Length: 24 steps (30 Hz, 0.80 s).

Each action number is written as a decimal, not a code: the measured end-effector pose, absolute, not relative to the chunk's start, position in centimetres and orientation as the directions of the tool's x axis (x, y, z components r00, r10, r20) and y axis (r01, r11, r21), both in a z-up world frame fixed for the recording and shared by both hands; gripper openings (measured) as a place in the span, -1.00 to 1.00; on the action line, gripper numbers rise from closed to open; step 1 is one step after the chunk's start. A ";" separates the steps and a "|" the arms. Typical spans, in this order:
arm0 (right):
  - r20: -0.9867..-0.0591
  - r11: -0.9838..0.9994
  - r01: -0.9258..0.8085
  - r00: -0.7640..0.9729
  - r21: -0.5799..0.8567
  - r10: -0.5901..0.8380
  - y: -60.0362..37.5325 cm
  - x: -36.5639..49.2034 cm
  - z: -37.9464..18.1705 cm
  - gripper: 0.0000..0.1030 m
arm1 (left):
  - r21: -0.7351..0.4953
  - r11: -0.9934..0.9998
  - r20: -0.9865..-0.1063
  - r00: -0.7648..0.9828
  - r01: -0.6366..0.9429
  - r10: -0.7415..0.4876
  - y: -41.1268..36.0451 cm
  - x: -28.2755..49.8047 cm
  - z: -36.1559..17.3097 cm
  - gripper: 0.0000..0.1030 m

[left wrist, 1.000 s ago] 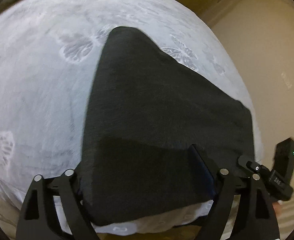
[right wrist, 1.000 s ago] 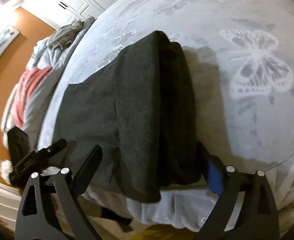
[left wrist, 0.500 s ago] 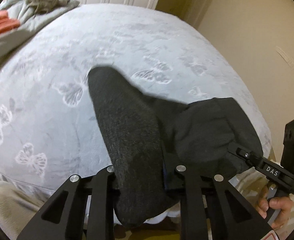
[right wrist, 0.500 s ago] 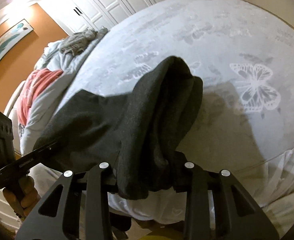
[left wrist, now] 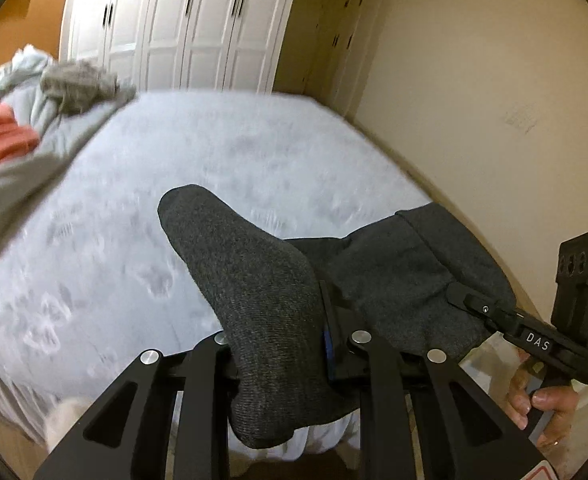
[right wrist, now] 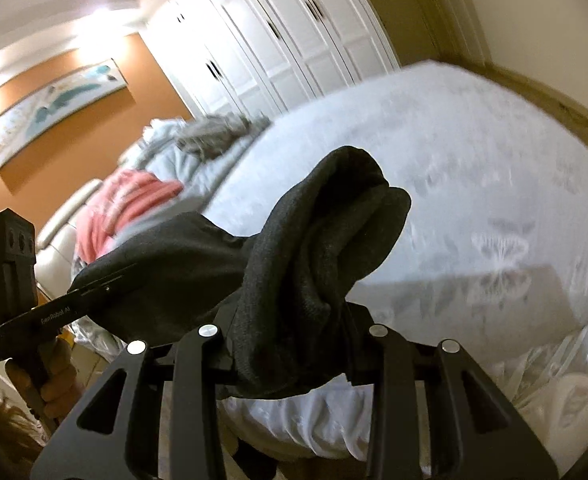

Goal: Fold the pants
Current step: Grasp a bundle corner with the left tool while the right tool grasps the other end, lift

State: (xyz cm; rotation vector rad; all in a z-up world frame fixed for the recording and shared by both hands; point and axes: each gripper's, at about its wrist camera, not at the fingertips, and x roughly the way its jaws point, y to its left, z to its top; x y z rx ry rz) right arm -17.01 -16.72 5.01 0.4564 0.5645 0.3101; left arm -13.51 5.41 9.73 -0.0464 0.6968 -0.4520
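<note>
The dark grey pants point(left wrist: 254, 288) hang bunched between both grippers above the near edge of the bed point(left wrist: 222, 160). My left gripper point(left wrist: 286, 344) is shut on one end of the pants, the cloth draping over its fingers. My right gripper point(right wrist: 294, 332) is shut on the other end of the pants point(right wrist: 314, 248). The right gripper also shows at the right of the left wrist view point(left wrist: 466, 300), and the left gripper at the left of the right wrist view point(right wrist: 90, 292). The fingertips are hidden by cloth.
The bed point(right wrist: 474, 184) has a pale butterfly-print cover. A heap of grey and coral bedding and clothes point(left wrist: 18, 128) lies at its far left. White wardrobe doors point(left wrist: 182, 28) stand behind the bed, and a beige wall point(left wrist: 494, 100) runs along its right side.
Both grippers closed on the pants' near edge and lifted it off the bed. The flat pants are now bunched and raised, and both views tilted up toward the wardrobe.
</note>
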 end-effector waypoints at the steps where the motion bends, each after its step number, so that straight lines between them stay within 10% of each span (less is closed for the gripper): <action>1: -0.413 0.856 -0.170 0.819 0.489 0.399 -16.7 -17.2 6.2 -0.36 | -0.184 0.898 -0.581 0.693 0.399 -0.426 5.6 -13.9 11.2 -0.65; 24: 0.109 0.890 -0.374 0.927 0.262 0.358 -18.8 -10.9 28.2 -0.36 | -0.004 0.898 -0.018 0.898 0.441 -0.441 6.5 -11.2 32.0 -0.61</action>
